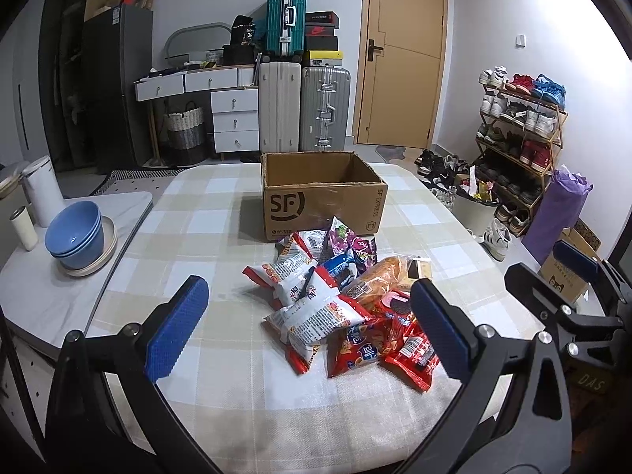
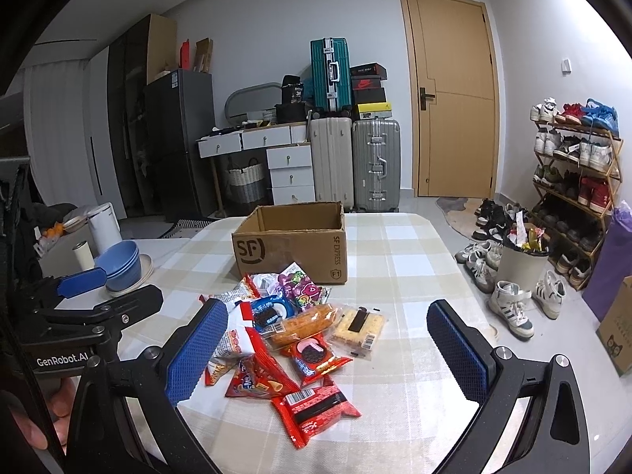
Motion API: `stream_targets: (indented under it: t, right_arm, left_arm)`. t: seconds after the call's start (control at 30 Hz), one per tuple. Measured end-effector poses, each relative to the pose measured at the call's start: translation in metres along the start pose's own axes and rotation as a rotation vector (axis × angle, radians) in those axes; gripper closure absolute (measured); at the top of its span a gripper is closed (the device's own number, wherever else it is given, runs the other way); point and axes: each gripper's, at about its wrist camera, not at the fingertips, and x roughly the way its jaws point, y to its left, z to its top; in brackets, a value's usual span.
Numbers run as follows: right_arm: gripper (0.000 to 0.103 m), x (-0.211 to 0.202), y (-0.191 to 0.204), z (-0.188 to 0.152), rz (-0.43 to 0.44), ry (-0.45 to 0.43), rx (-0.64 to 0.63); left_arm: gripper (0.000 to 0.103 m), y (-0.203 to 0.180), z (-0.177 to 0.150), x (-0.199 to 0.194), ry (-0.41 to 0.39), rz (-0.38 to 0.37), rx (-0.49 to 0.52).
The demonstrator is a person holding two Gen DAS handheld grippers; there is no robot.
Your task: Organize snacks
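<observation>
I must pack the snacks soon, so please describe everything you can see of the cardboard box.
The box is plain brown corrugated cardboard, printed in black with an "SF" logo on the front and "SF EXPRESS" on its side. It stands upright on the checked tablecloth, open at the top, and the inside that shows looks empty. The snack pile lies just before it; the nearest packets reach its front wall.
</observation>
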Motion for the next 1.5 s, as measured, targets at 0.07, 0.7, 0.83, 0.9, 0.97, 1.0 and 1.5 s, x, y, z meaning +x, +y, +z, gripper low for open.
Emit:
stream_targets:
  t: [0.07,0.7,0.83,0.9,0.97,1.0,1.5]
  right_arm:
    - [0.000,0.002,0.000,-0.001,0.000,0.004,0.003]
    - [0.000,0.004,-0.003,-0.004,-0.002,0.009,0.008]
    - [0.000,0.004,-0.002,-0.003,-0.003,0.008,0.005]
    - [0.000,0.006,-0.003,-0.006,-0.006,0.011,0.008]
    - [0.000,0.006,-0.003,-0.006,-0.008,0.010,0.010]
    - [0.000,0.006,-0.003,-0.007,-0.008,0.010,0.011]
    - [0.000,0.016,-0.010,-0.021,0.026,0.035,0.038]
  left_arm:
    - [0.001,0.000,0.000,0.000,-0.002,-0.007,0.000]
    - [0.001,-0.003,-0.004,0.002,0.005,-0.020,0.014]
    - [0.001,-0.003,-0.004,0.002,0.004,-0.019,0.013]
    - [0.001,-0.003,-0.004,0.002,0.004,-0.020,0.014]
    - [0.001,-0.003,-0.004,0.002,0.005,-0.020,0.013]
    - [0.001,-0.003,-0.004,0.002,0.006,-0.020,0.011]
    - [0.001,0.010,-0.012,0.018,0.047,-0.015,-0.010]
